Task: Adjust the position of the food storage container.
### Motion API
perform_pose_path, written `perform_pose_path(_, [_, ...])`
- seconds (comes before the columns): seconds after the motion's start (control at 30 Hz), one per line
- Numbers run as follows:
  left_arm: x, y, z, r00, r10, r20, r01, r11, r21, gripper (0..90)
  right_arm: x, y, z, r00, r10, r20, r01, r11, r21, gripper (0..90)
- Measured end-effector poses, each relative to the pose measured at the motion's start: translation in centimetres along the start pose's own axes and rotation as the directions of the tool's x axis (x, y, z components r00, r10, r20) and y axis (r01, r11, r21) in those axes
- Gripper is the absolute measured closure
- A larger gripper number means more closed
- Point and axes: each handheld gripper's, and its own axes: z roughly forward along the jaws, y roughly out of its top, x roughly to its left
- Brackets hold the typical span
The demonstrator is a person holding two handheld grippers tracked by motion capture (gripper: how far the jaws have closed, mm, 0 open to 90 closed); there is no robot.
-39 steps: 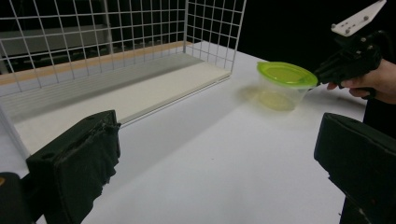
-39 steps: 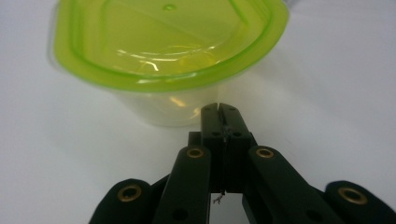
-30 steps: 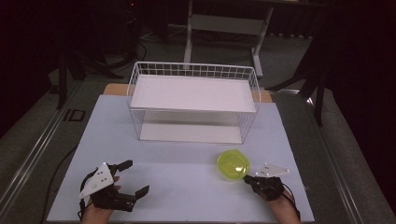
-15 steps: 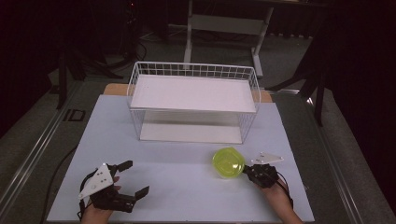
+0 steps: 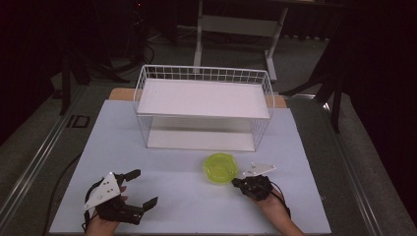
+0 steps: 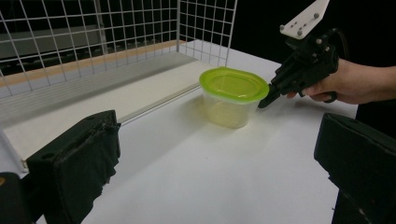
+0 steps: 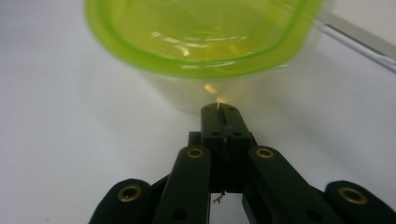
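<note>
green-lidded tub sat just ahead of my right gripper, whose jaws were clenched empty at its side; my left gripper gaped farther off.

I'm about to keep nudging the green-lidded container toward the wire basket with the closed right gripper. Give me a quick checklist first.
1. Right gripper jaws closed, nothing between them: ok.
2. Tip contact: in the left gripper view it sits just under the lid rim of the container; actual touching: cannot tell.
3. Container upright with its green lid seated: ok.
4. Path ahead: the bare table lies between the container and the wire basket: ok.
5. Left gripper open and off to the left, away from the container: ok.
6. Basket entry: its front wall is wire grid, so pushing the container inside along the table looks blocked: not ok.
</note>
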Motion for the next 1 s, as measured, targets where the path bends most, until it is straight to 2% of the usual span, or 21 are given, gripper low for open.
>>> perform_pose_path(0.07, [-0.1, 0.0, 0.0, 1.0000, 0.005, 0.003, -0.005, 1.0000, 0.000, 1.2, 0.4, 0.0, 0.2, 0.9996, -0.026, -0.004, 0.026, 1.000, 0.009, 90.0])
perform_pose_path(0.13, [-0.1, 0.0, 0.0, 1.0000, 0.003, 0.005, -0.003, 1.0000, -0.002, 1.2, 0.2, 0.0, -0.1, 0.9994, -0.030, 0.017, 0.030, 1.000, 0.007, 90.0])
perform_pose_path(0.2, [-0.1, 0.0, 0.0, 1.0000, 0.001, 0.004, -0.001, 1.0000, -0.003, 1.3, -0.6, 0.1, -0.5, 0.9984, -0.013, 0.056, 0.013, 1.000, -0.002, 90.0])
perform_pose_path(0.23, [-0.1, 0.0, 0.0, 1.0000, 0.002, 0.004, -0.002, 1.0000, -0.002, 1.2, -1.6, 0.4, -0.8, 0.9965, 0.002, 0.083, -0.001, 1.000, -0.012, 90.0])
perform_pose_path(0.3, [-0.1, 0.0, 0.1, 1.0000, 0.002, 0.004, -0.002, 1.0000, -0.001, 1.2, -1.9, 0.5, -0.8, 0.9955, 0.005, 0.094, -0.004, 1.000, -0.016, 90.0])
perform_pose_path(0.37, [-0.1, 0.0, 0.1, 1.0000, 0.001, 0.003, -0.001, 1.0000, 0.003, 1.2, -2.7, 0.8, -0.5, 0.9929, 0.032, 0.115, -0.029, 0.999, -0.024, 90.0])
perform_pose_path(0.47, [-0.1, 0.0, 0.2, 1.0000, -0.003, 0.003, 0.003, 1.0000, 0.005, 1.2, -3.3, 1.1, 0.3, 0.9921, 0.049, 0.115, -0.048, 0.999, -0.015, 90.0])
perform_pose_path(0.67, [0.1, -0.1, 0.2, 0.9999, -0.017, 0.005, 0.017, 0.9998, 0.009, 1.2, -2.8, 1.0, 1.1, 0.9955, 0.077, 0.056, -0.078, 0.997, 0.013, 90.0])
perform_pose_path(1.0, [0.1, -0.1, 0.5, 0.9999, -0.013, 0.006, 0.013, 0.9996, 0.025, 1.3, -0.3, 1.9, 1.8, 0.9986, 0.053, -0.008, -0.053, 0.998, 0.014, 90.0])
